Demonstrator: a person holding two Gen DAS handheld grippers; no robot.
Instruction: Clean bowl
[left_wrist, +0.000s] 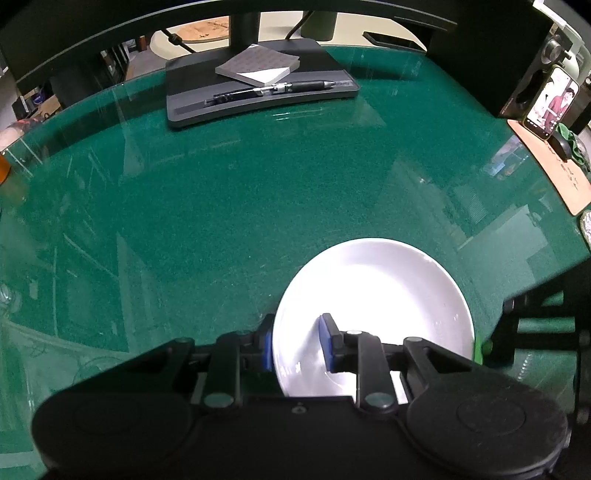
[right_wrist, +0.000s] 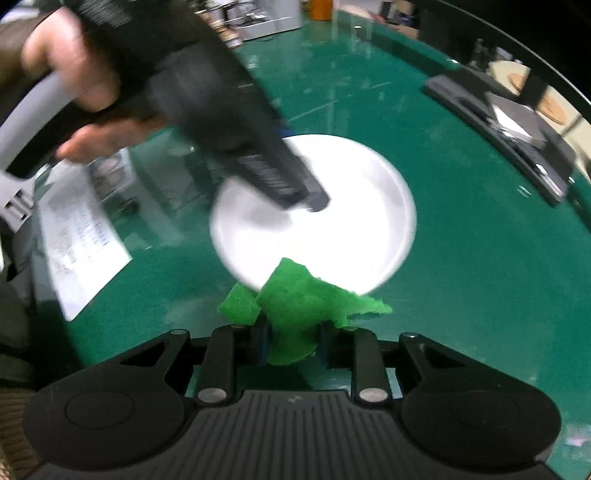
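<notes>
left tongs (left_wrist: 297, 345) clamped on glossy round white bowl (left_wrist: 388, 288) rim, right tongs (right_wrist: 291, 341) pinching crumpled green cloth (right_wrist: 295, 306) — fuzzy

White bowl (left_wrist: 388, 291), bright green cloth (right_wrist: 295, 314), dark green table (left_wrist: 221, 206), seemingly plain

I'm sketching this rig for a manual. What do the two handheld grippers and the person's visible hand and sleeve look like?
Both grippers are matte black, with two rounded lobes at the base, jointed link bars with silver pivot pins, and blue pads on the fingers. The right gripper has a ribbed black centre plate; the left gripper has a smooth one. The hand grips a grey handle, and a brown knitted sleeve shows at the wrist.
</notes>
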